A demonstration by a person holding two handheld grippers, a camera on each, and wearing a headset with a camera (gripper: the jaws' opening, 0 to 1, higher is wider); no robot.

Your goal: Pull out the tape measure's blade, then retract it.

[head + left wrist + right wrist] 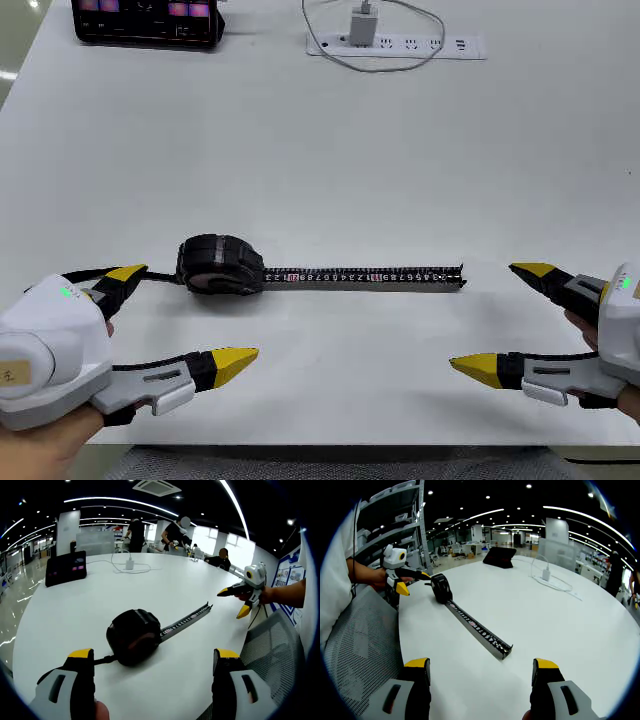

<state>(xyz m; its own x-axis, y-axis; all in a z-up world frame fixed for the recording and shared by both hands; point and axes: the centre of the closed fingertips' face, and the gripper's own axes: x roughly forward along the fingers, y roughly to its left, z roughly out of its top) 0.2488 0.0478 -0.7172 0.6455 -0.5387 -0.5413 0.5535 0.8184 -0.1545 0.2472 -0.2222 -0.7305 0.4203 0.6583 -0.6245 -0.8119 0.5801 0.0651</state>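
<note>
A black tape measure [220, 265] lies on the white table [330, 170] with its dark blade [365, 274] pulled out to the right, the end hook [461, 273] resting on the table. My left gripper [190, 315] stands open just left of the case, nothing between its yellow-tipped fingers. In the left gripper view the case [134, 636] sits just ahead of the jaws. My right gripper [505, 318] is open too, a little right of the blade's end. The blade end [502, 650] lies just ahead of the jaws in the right gripper view.
A dark tablet [148, 20] stands at the table's far left. A white power strip [400, 44] with a charger and cable lies at the far middle. A mesh chair [355, 645] is beside the near table edge. People stand in the room beyond [175, 532].
</note>
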